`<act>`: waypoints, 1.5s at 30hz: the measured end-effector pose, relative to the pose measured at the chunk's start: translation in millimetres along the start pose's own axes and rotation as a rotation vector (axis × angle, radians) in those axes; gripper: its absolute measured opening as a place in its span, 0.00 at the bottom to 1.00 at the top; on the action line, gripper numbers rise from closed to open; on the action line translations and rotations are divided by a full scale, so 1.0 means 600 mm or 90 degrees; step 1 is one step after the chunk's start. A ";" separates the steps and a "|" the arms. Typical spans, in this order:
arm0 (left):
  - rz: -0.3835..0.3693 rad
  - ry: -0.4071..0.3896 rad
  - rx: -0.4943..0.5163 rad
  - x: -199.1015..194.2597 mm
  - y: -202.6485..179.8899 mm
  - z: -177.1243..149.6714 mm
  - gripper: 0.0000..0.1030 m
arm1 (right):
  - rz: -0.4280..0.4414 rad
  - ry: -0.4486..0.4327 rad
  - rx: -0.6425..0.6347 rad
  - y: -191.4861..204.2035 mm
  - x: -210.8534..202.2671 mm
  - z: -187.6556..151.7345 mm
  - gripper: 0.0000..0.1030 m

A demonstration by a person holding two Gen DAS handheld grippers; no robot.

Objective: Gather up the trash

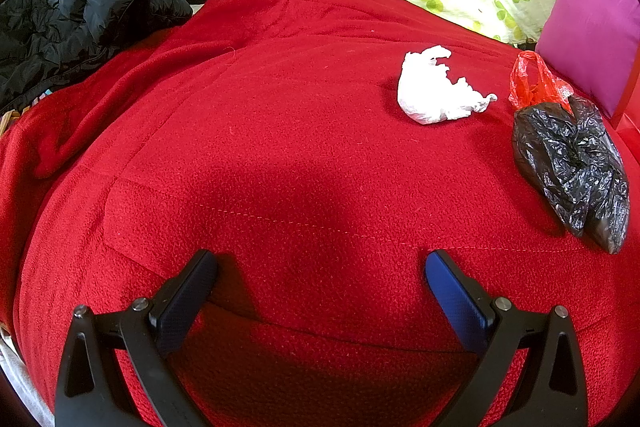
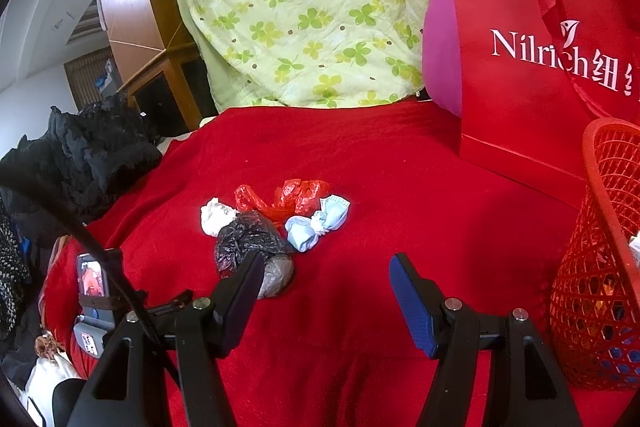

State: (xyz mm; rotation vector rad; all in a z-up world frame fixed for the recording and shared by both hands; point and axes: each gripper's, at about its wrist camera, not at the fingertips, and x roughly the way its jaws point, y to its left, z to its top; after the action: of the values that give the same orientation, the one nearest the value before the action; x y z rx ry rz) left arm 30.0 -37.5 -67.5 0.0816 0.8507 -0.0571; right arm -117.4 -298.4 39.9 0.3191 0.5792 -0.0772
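The left gripper (image 1: pixel 321 263) hangs over the red blanket (image 1: pixel 260 131) that covers the bed, its fingers spread wide with only bare fleece between them. Beyond it, toward the head of the bed, lies a crumpled white plastic wad (image 1: pixel 438 89); just right of that, a black plastic bag (image 1: pixel 572 163) rests with a red plastic bag (image 1: pixel 534 81) touching its far end.

The right gripper (image 2: pixel 326 273) is likewise spread, with nothing pinched between its fingers. Its left finger stands in front of the near end of the black plastic bag (image 2: pixel 248 241), so contact there cannot be judged. Clustered behind that bag are the white plastic wad (image 2: pixel 216 215), the red plastic bag (image 2: pixel 288 201) and a knotted blue face mask (image 2: pixel 318 223), all close together near the middle of the bed.

A red mesh basket (image 2: pixel 596 267) stands at the right edge of the bed, with a red paper gift bag (image 2: pixel 532 67) upright behind it. A magenta pillow (image 2: pixel 440 55) and a green clover-print quilt (image 2: pixel 312 15) sit at the head, and a black jacket (image 1: pixel 76 15) is heaped along the left edge.
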 end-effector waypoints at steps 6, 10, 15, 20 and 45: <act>0.000 0.000 0.000 0.000 0.000 0.000 1.00 | 0.000 0.001 -0.002 0.001 0.002 0.001 0.67; 0.000 0.000 0.000 0.000 0.000 0.000 1.00 | -0.001 0.003 -0.009 0.005 0.004 0.000 0.67; 0.000 0.000 0.000 0.000 0.000 0.000 1.00 | -0.001 0.001 0.000 0.004 0.004 0.002 0.67; 0.000 0.000 0.000 0.000 0.000 0.000 1.00 | 0.001 0.002 -0.003 0.004 0.005 0.002 0.67; 0.000 0.000 0.000 0.000 0.000 0.000 1.00 | 0.001 -0.004 0.007 -0.002 -0.001 0.004 0.67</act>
State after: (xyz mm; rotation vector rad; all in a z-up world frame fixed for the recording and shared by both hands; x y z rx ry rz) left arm 29.9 -37.6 -67.3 0.0814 0.8511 -0.0562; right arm -116.9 -300.2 42.1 0.3293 0.5729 -0.0791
